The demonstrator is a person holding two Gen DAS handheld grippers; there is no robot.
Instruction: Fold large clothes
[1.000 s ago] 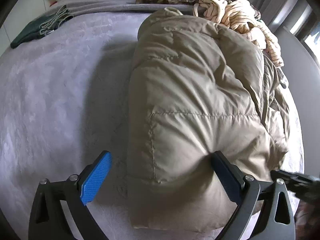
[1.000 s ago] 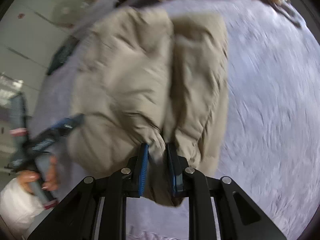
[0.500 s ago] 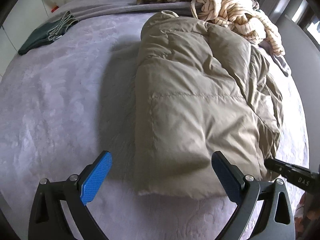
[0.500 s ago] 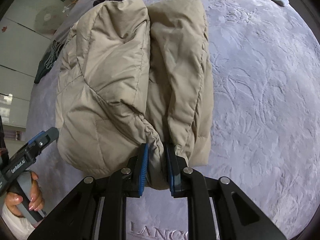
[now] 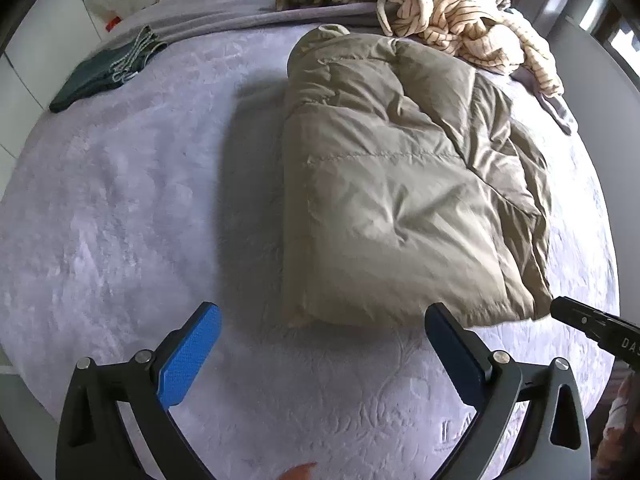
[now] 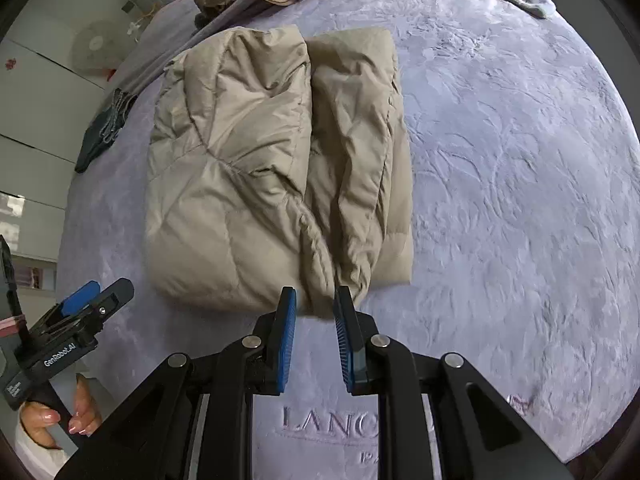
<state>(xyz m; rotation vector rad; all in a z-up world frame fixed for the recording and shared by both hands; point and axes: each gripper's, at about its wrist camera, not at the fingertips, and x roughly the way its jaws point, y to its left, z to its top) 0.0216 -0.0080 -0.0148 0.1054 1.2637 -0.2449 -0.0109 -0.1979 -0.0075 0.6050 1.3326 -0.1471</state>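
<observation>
Lavender plush blanket (image 6: pixel 500 168) covers the bed. Nearest, the right gripper (image 6: pixel 315 312) has narrow, empty jaws; the left gripper (image 5: pixel 320 332) gapes wide. The folded khaki puffer jacket (image 5: pixel 392 208) lies just beyond. Farther off: dark green garment (image 5: pixel 100 76), striped clothing heap (image 5: pixel 472 28).

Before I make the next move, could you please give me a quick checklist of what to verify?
1. Left gripper fingers spread wide, nothing between them: ok.
2. Right gripper free of the jacket: cannot tell; the hem sits right at its narrowly parted fingers.
3. Jacket folded into a compact bundle lying on the bed: ok.
4. Dark green garment well apart from the jacket: ok.
5. Bare bed beside the jacket for another fold: ok.
</observation>
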